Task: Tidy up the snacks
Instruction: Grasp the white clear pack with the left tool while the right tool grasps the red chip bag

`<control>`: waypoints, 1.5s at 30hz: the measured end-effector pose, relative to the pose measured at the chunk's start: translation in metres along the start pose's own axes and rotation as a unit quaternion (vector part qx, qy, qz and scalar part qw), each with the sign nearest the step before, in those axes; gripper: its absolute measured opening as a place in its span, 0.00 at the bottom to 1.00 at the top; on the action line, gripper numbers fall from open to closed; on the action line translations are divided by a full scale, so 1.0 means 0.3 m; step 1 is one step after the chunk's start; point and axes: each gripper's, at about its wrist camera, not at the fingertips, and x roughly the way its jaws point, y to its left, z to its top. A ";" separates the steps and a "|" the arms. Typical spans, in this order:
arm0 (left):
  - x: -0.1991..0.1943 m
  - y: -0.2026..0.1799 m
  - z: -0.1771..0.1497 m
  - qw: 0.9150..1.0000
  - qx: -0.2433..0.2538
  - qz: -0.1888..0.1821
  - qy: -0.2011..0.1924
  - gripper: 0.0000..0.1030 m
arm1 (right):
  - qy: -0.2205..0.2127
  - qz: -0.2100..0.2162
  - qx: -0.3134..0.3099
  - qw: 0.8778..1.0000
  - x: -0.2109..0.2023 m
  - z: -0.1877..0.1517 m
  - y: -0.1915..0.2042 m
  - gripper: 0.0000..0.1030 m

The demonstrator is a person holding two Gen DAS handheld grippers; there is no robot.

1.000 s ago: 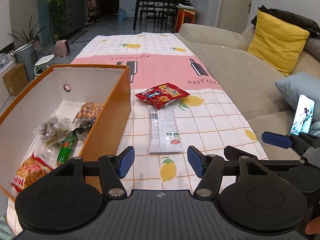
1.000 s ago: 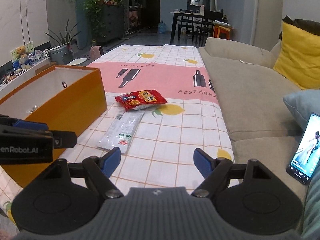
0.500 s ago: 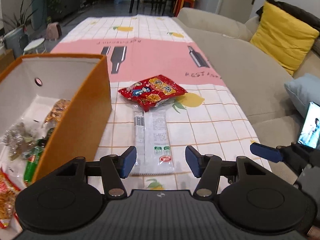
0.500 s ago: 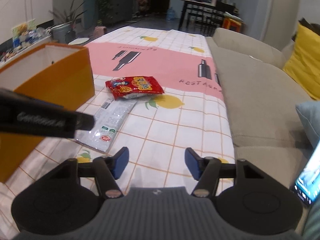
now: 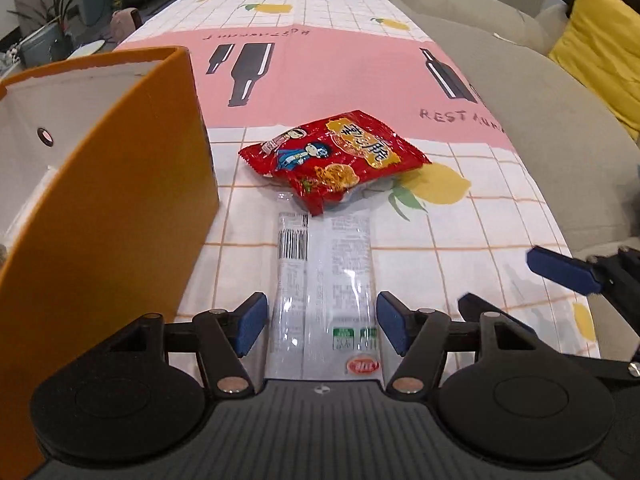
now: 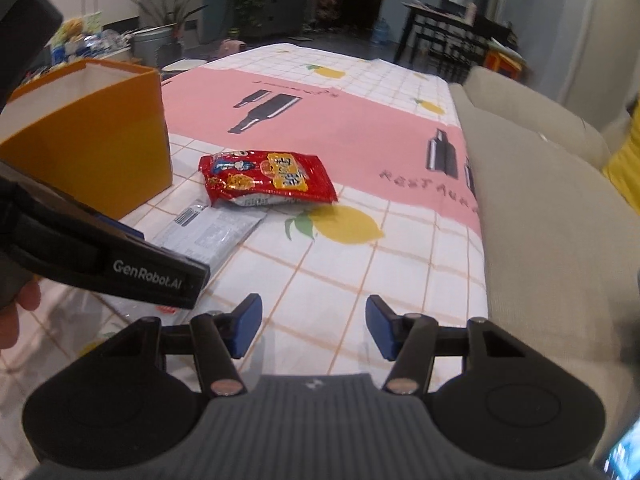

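Observation:
A long white snack packet [image 5: 324, 280] lies on the lemon-print tablecloth [image 5: 460, 272], its far end tucked under a red snack bag [image 5: 336, 160]. My left gripper [image 5: 322, 328] hangs low over the packet's near end with a finger on each side. Its jaws are opening and the pads do not press the packet. An orange box [image 5: 120, 200] stands just to the left. In the right wrist view my right gripper [image 6: 314, 330] is over bare tablecloth with its jaws closing on nothing. The red bag [image 6: 268, 178] and white packet [image 6: 216, 232] lie ahead to its left, behind the left gripper's arm [image 6: 152, 276].
A beige sofa [image 5: 540, 100] with a yellow cushion [image 5: 600, 48] runs along the table's right edge. A lit phone [image 6: 624, 452] lies on it at the near right. The right gripper's blue finger [image 5: 560, 268] pokes in from the right in the left wrist view.
Both grippers have come forward and down toward the snacks. The left one now straddles the white packet's near end. The right jaws have narrowed.

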 end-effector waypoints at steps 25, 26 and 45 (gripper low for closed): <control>-0.010 0.021 0.008 1.000 0.014 -0.001 0.021 0.53 | -0.071 0.008 -0.351 0.934 0.268 0.121 0.044 0.19; -0.010 0.021 0.008 1.000 0.014 0.000 0.022 0.53 | -0.071 0.008 -0.348 0.935 0.270 0.120 0.046 0.14; -0.063 0.030 -0.065 0.999 0.014 -0.007 0.028 0.52 | 0.015 -0.007 -0.201 0.979 0.072 0.049 0.074 0.00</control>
